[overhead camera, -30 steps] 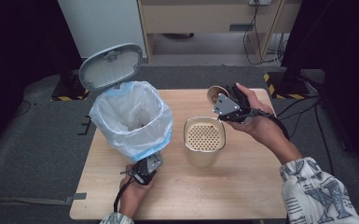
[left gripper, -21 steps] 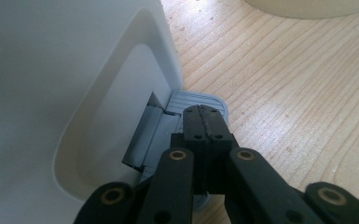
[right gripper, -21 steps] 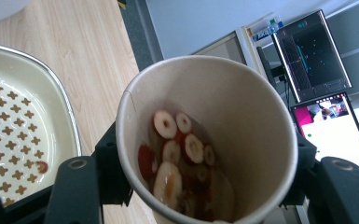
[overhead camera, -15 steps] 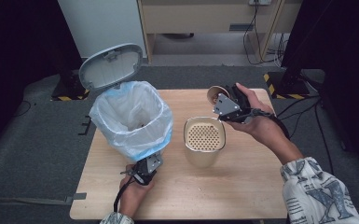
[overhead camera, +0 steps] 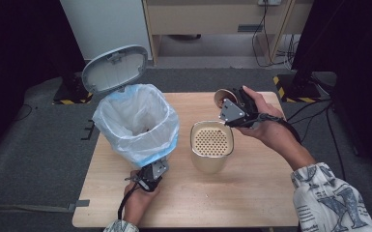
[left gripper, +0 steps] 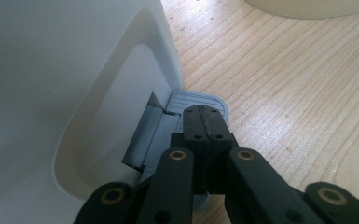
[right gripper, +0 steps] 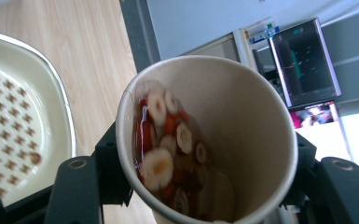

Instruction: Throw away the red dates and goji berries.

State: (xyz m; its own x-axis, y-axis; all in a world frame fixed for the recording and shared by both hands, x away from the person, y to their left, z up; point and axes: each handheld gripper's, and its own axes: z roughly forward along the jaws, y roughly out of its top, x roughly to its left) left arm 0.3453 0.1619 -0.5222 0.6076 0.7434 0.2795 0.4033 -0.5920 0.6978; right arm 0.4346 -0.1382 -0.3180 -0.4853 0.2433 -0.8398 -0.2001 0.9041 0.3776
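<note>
My left gripper (left gripper: 204, 122) has its jaws fully closed, pad against pad, with nothing between them. Its tips press down on the grey pedal (left gripper: 200, 99) at the foot of the white bin (overhead camera: 137, 123), whose lid (overhead camera: 115, 68) stands raised at the back. A clear bag with a blue edge lines the bin.

My right gripper (overhead camera: 232, 107) has its jaws narrowed around a paper cup (right gripper: 214, 140), one jaw on each side of its wall. The cup is tilted above the table (overhead camera: 270, 193), just beside the cream strainer container (overhead camera: 211, 145). Inside the cup lie sliced pieces, pale and red, in liquid.
</note>
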